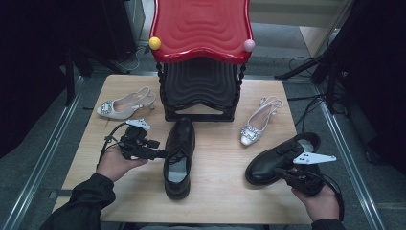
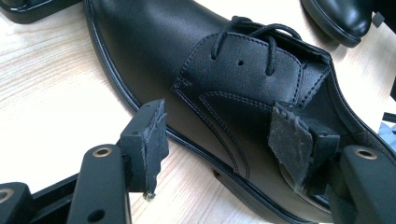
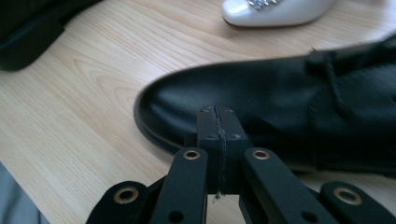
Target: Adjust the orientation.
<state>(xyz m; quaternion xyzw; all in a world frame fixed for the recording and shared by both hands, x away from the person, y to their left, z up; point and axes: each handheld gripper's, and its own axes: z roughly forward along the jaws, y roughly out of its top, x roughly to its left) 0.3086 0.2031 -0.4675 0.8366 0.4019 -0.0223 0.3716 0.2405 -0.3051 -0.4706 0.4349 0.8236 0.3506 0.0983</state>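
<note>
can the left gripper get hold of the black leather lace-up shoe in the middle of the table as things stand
Probably yes. The left gripper has its jaws open, straddling the side wall of the black leather lace-up shoe near the laces, with nothing between the pads and the leather.

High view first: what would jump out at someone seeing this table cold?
The red top of the shoe rack at the table's far edge draws the eye. In front of it stand two black lace-up shoes: one at centre with the open left gripper astride its side, one at right with the shut right gripper beside it. Two white slingback heels flank the rack.
</note>
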